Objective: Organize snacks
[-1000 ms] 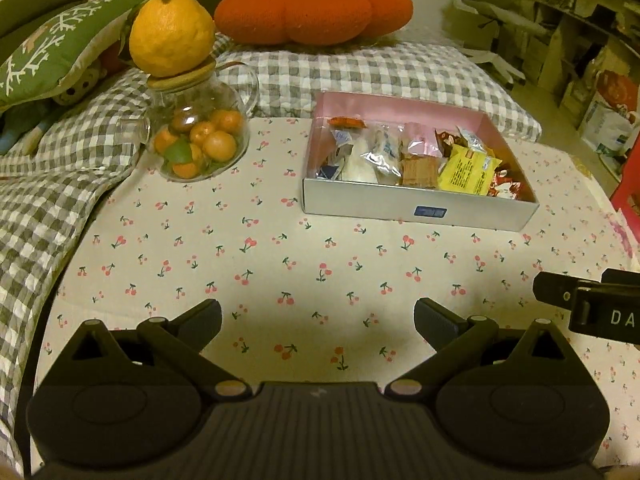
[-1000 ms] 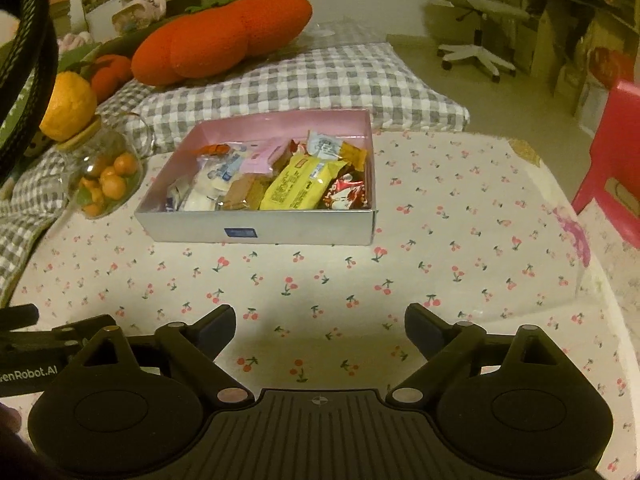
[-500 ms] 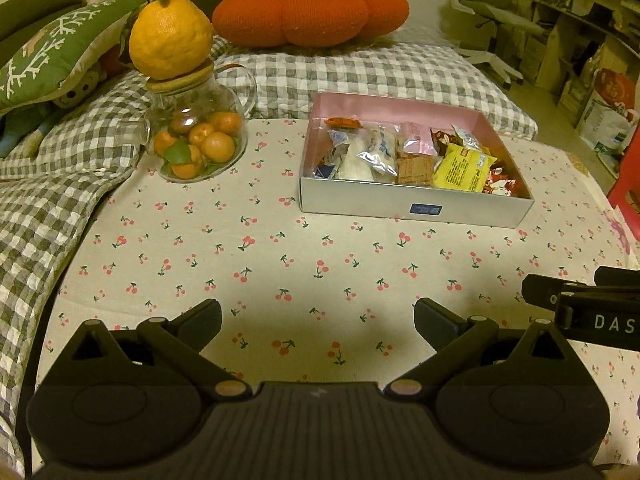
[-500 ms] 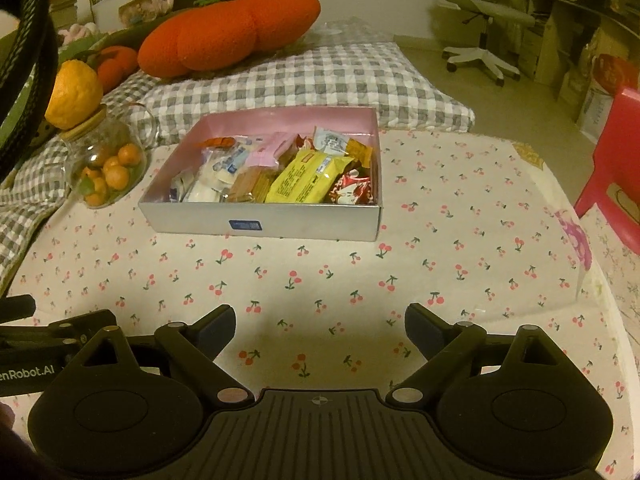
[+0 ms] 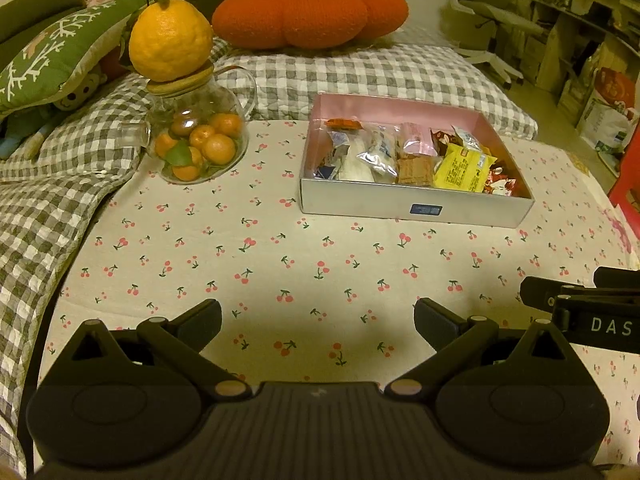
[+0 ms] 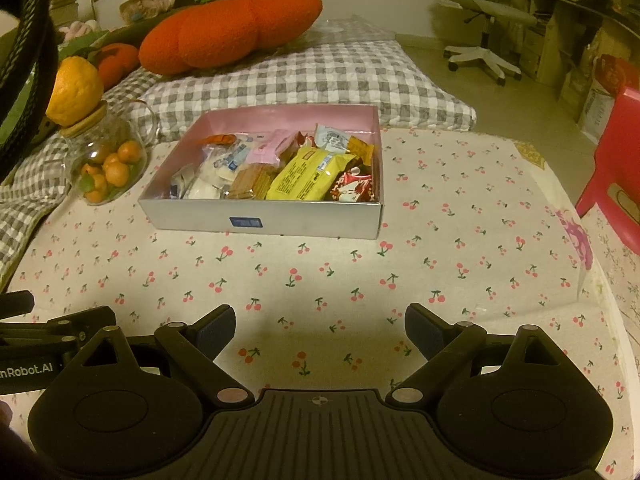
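Observation:
A shallow box (image 5: 416, 208) (image 6: 260, 220), silver outside and pink inside, sits on the cherry-print cloth and holds several wrapped snacks, among them a yellow packet (image 5: 464, 168) (image 6: 308, 178). My left gripper (image 5: 318, 318) hovers open over bare cloth well in front of the box, nothing between its fingers. My right gripper (image 6: 320, 326) is also open and empty, equally far short of the box. Each gripper's body shows at the edge of the other's view.
A glass pot of small oranges (image 5: 196, 144) topped by a big yellow citrus (image 5: 170, 44) stands left of the box. Checked bedding (image 5: 360, 76) and an orange cushion (image 5: 312, 14) lie behind. A red chair (image 6: 616, 152) stands past the right edge.
Both views have shifted only slightly; the box sits a little lower in frame than a second ago. Both grippers stay open and empty.

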